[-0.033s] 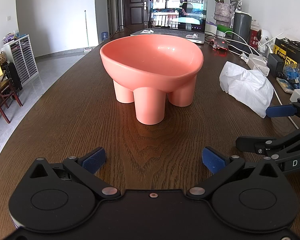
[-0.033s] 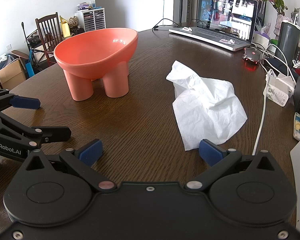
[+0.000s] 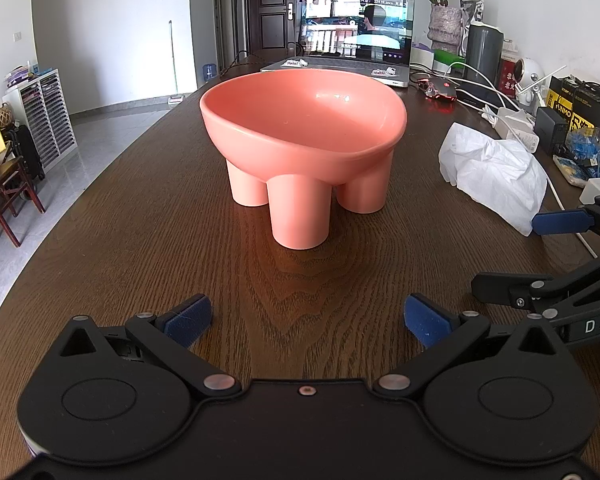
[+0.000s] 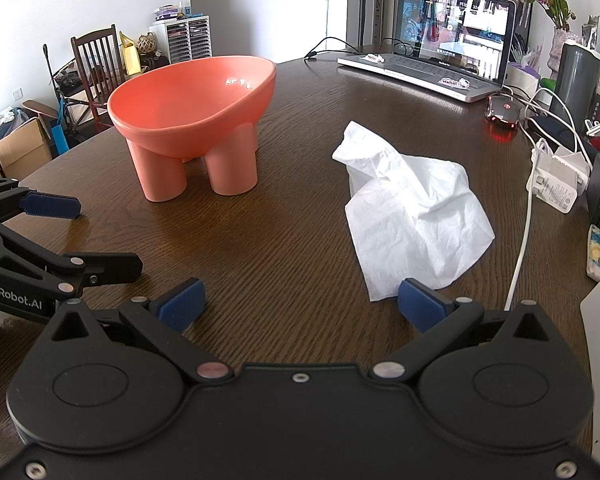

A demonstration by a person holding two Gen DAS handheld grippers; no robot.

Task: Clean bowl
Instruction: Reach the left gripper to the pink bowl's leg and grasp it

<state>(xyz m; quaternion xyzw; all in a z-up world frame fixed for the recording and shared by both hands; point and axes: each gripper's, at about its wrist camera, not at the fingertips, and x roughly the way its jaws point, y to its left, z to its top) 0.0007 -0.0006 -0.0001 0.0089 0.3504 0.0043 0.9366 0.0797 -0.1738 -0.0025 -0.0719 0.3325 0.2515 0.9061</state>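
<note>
A salmon-pink bowl [image 3: 304, 128] on thick legs stands upright on the dark wooden table [image 3: 140, 248], straight ahead of my left gripper [image 3: 306, 320], which is open and empty, well short of it. The bowl also shows in the right wrist view [image 4: 192, 100], at the left. A crumpled white tissue [image 4: 412, 208] lies on the table ahead of my right gripper [image 4: 300, 306], which is open and empty, its right fingertip just short of the tissue's near corner. The tissue also shows in the left wrist view [image 3: 496, 172], right of the bowl.
An open laptop [image 3: 352, 36] stands at the far end of the table. A mouse [image 4: 504, 114], white chargers and cables [image 4: 556, 184], boxes and a vase crowd the right edge. A chair [image 4: 96, 64] and cardboard box [image 4: 20, 148] stand off the left side.
</note>
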